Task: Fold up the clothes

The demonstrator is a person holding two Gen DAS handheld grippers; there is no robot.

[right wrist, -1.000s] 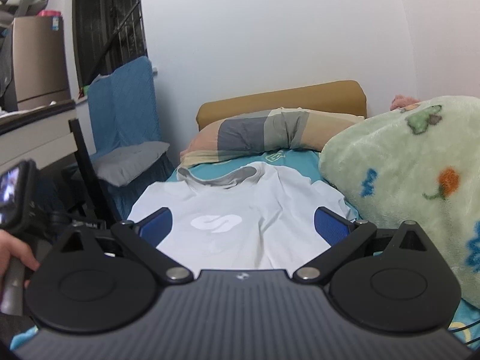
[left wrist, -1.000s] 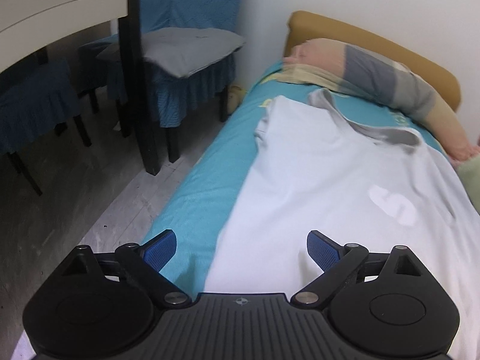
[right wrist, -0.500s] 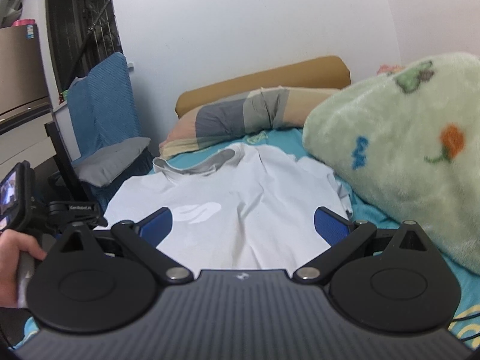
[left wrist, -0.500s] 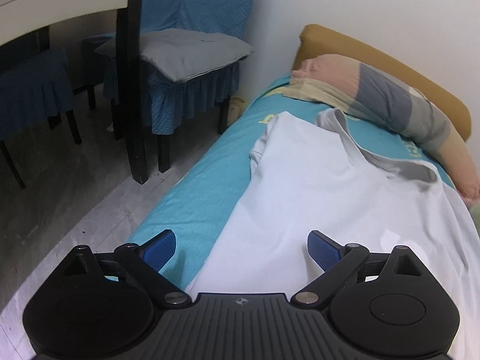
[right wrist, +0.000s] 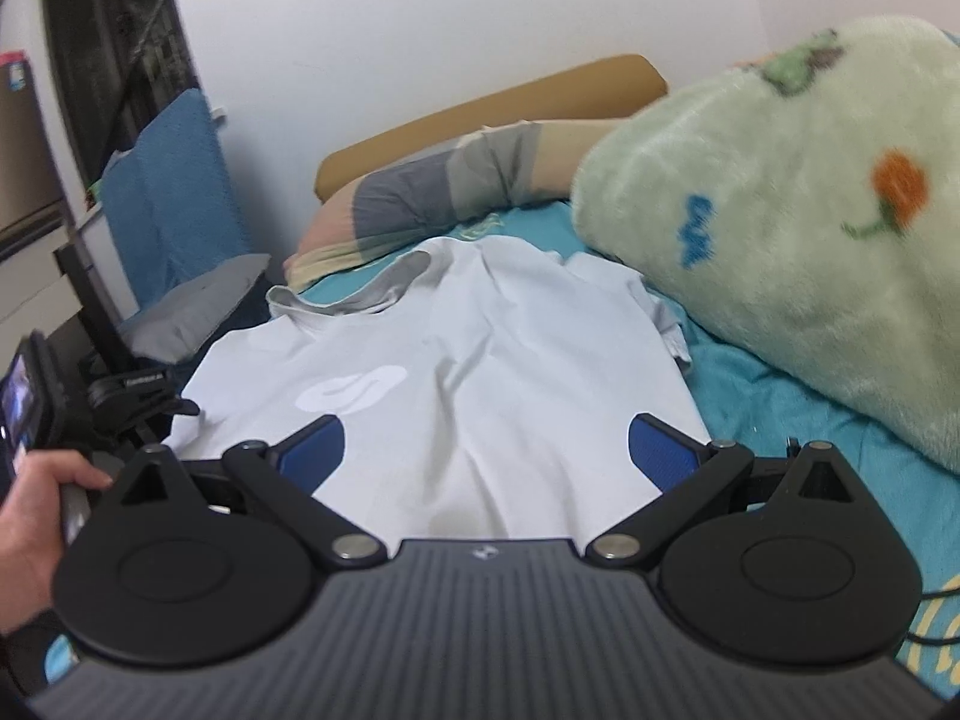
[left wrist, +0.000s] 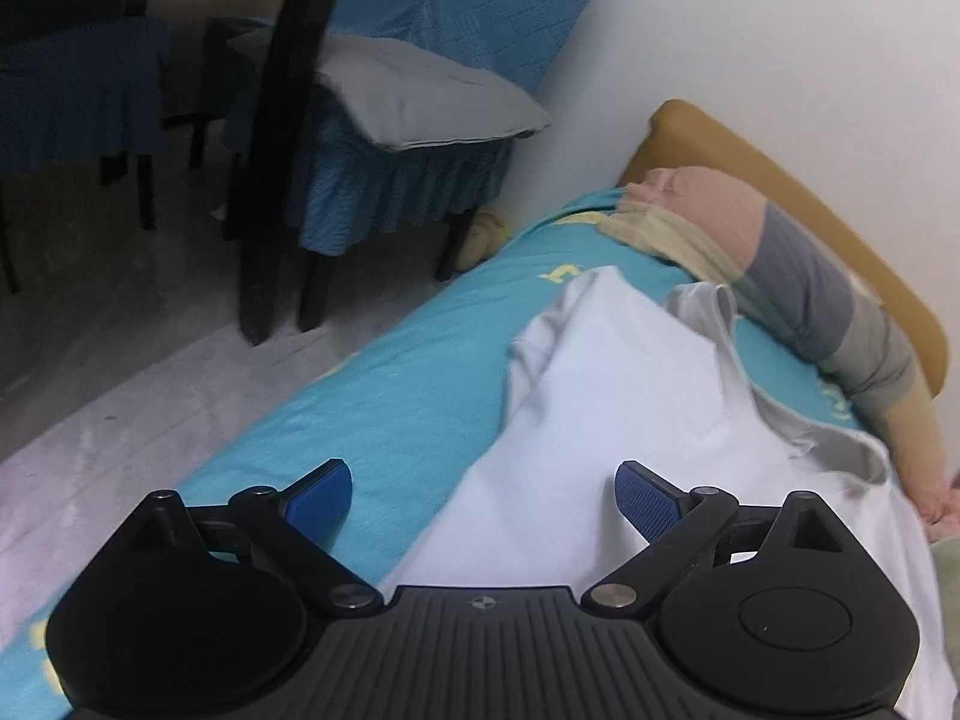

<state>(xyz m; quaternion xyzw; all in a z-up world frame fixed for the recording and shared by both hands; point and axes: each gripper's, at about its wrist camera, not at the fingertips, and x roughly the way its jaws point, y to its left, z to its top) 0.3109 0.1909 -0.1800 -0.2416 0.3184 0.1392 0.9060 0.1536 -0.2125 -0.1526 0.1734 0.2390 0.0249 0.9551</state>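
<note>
**One white T-shirt lying flat on the bed, both grippers hovering with jaws apart**

One white T-shirt (right wrist: 480, 372) is lying spread face up on the teal bed sheet (left wrist: 384, 408), its grey collar (right wrist: 354, 294) pointing toward the headboard (right wrist: 498, 102) and a pale logo (right wrist: 354, 390) showing on the chest. Two grippers are hanging over it. The left gripper (left wrist: 483, 495) is sitting above the shirt's left edge, where cloth meets sheet, its jaws standing wide apart and holding nothing. The right gripper (right wrist: 486, 450) is hovering over the lower middle of the shirt, its jaws likewise spread and empty. In the right wrist view, a hand (right wrist: 36, 516) is gripping the handle of the left device at the picture's left edge.

One long striped pillow (left wrist: 780, 276) is lying across the head of the bed, just beyond the collar. One fluffy green blanket (right wrist: 810, 228), printed with small coloured figures, is bulging along the shirt's right side, near the right sleeve (right wrist: 654, 312). No containers are showing in either view.

The bed is standing against a white wall (right wrist: 420, 30). Beside it, on a grey floor (left wrist: 120, 360), two chairs with blue covers are standing; the nearer chair (left wrist: 384, 180) is carrying one grey cushion (left wrist: 420, 96).
</note>
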